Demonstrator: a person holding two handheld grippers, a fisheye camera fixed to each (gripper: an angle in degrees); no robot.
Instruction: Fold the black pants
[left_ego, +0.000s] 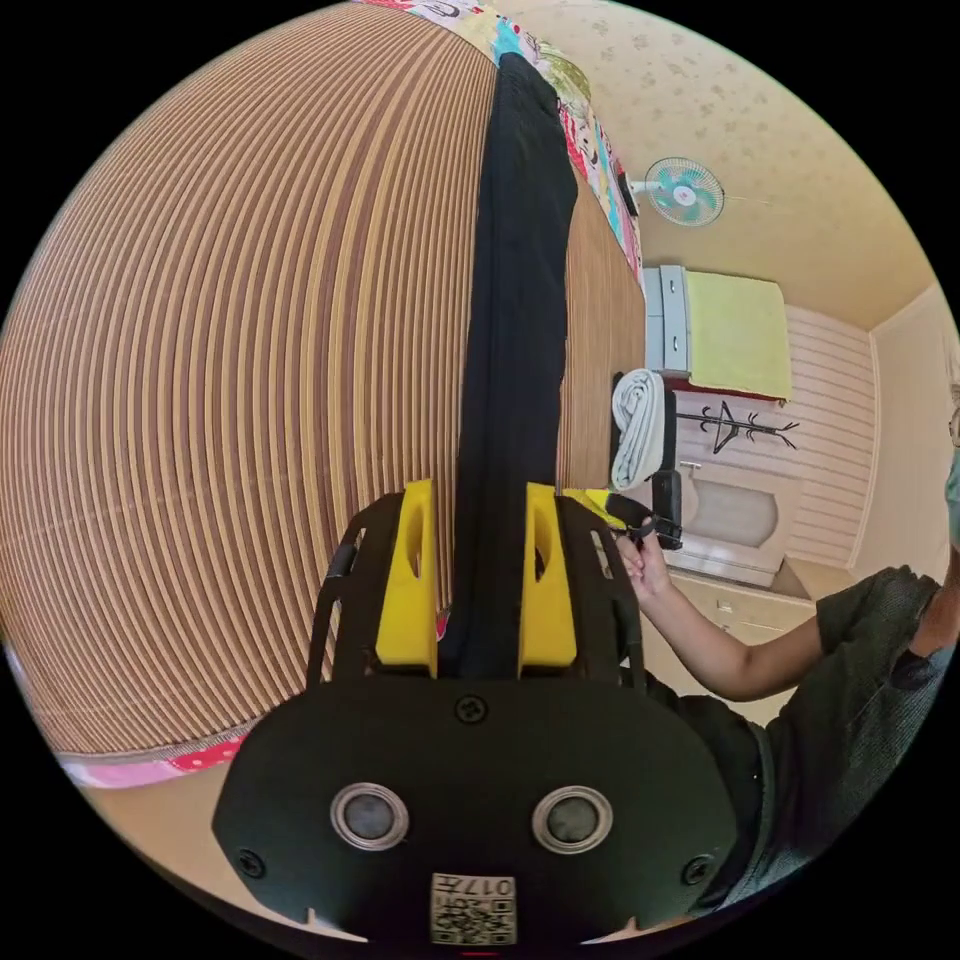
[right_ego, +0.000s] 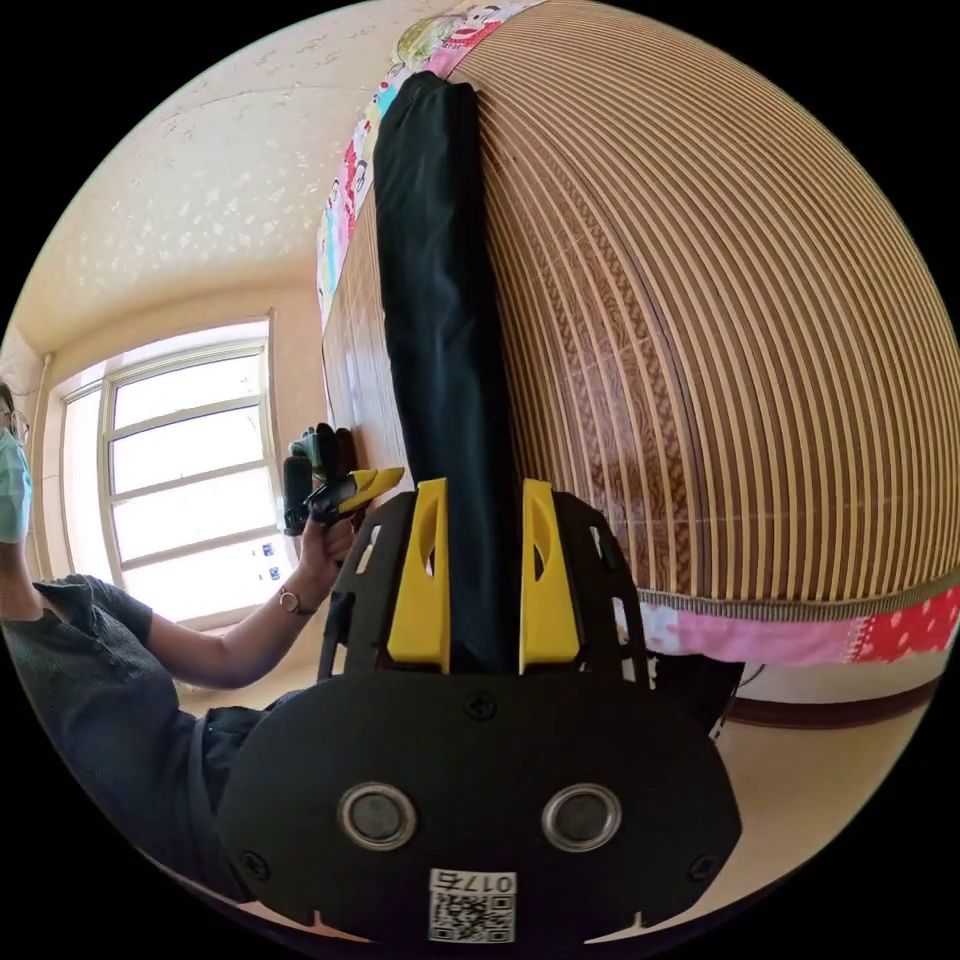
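The black pants (left_ego: 520, 300) lie stretched out long and narrow on a striped bamboo mat (left_ego: 250, 400). They run away from my left gripper (left_ego: 477, 495), whose yellow jaws are shut on the near end of the cloth. My right gripper (right_ego: 485, 490) is likewise shut on the near edge of the pants (right_ego: 440, 300), which reach to the far side of the mat (right_ego: 750, 350). Each view also catches the other gripper: a hand holds the right gripper (left_ego: 640, 520) close beside, and the left gripper (right_ego: 345, 490) sits just left of the pants.
The mat covers a bed with a colourful patterned sheet at its edge (right_ego: 800, 635). The person (left_ego: 850, 650) stands at the near side. A wall fan (left_ego: 683, 190), a cabinet under a yellow cloth (left_ego: 735, 335), a rolled white cloth (left_ego: 637, 425) and a window (right_ego: 190, 480) are around.
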